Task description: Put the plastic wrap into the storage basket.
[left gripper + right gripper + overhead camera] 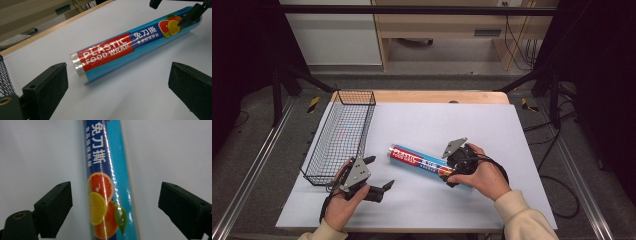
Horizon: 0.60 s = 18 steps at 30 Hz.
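**Right Gripper Straddling Food Wrap Roll, No Grip Made**

While the left gripper (379,172) rests low on the white table sheet (492,130) beside the near corner of the wire basket (343,131), its jaws stand wide apart with nothing between them. The left gripper view looks along them toward the roll of plastic food wrap (130,47), which lies flat on the sheet, well clear of the basket and roughly at the table's middle. The roll runs slantwise, its silver-capped end toward the basket and its fruit-printed end toward the person's right hand (484,175).

The right gripper (451,172) sits over that fruit-printed end. In the right gripper view the roll (107,182) passes between the two jaws, with bare sheet visible on both sides of it; the pads do not touch it. The jaws are apart and hold nothing.
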Motion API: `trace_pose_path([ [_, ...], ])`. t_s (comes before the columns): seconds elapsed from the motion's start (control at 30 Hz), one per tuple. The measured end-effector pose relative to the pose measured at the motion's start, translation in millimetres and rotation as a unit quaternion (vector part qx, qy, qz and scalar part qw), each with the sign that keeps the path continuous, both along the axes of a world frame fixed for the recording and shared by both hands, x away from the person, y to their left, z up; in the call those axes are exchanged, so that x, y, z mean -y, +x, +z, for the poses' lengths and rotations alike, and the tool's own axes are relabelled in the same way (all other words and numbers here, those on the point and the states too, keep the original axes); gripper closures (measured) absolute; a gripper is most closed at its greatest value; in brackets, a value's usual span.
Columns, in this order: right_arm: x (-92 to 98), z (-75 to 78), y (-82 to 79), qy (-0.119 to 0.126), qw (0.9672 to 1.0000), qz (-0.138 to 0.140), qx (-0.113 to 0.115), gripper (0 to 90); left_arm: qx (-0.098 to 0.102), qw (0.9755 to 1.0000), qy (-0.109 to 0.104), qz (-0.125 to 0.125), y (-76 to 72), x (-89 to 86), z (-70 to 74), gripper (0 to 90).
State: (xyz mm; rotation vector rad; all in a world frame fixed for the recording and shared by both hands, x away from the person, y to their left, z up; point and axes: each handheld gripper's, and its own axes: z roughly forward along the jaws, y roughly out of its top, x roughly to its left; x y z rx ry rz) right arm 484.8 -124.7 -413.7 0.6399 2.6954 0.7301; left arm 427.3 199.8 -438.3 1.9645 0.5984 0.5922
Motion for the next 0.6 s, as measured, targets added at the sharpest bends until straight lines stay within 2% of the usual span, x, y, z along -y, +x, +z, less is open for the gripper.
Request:
trace_pose_path([
  [0.23,-8.3,-22.2,11.9,-0.031,0.9988,0.001,-0.037,12.6,-0.003,1.0,0.005,-0.004,0.5,-0.9,-0.6,2.7],
  [0.37,-12.7,-27.9,17.3,-0.035,0.9984,0.011,-0.042,15.3,-0.003,1.0,0.005,-0.005,0.5,0.2,-1.0,2.7],
  [0.6,-16.0,-37.2,23.6,-0.05,0.997,0.007,-0.06,19.7,-0.003,1.0,0.007,-0.003,0.7,-0.3,-1.1,2.9],
])
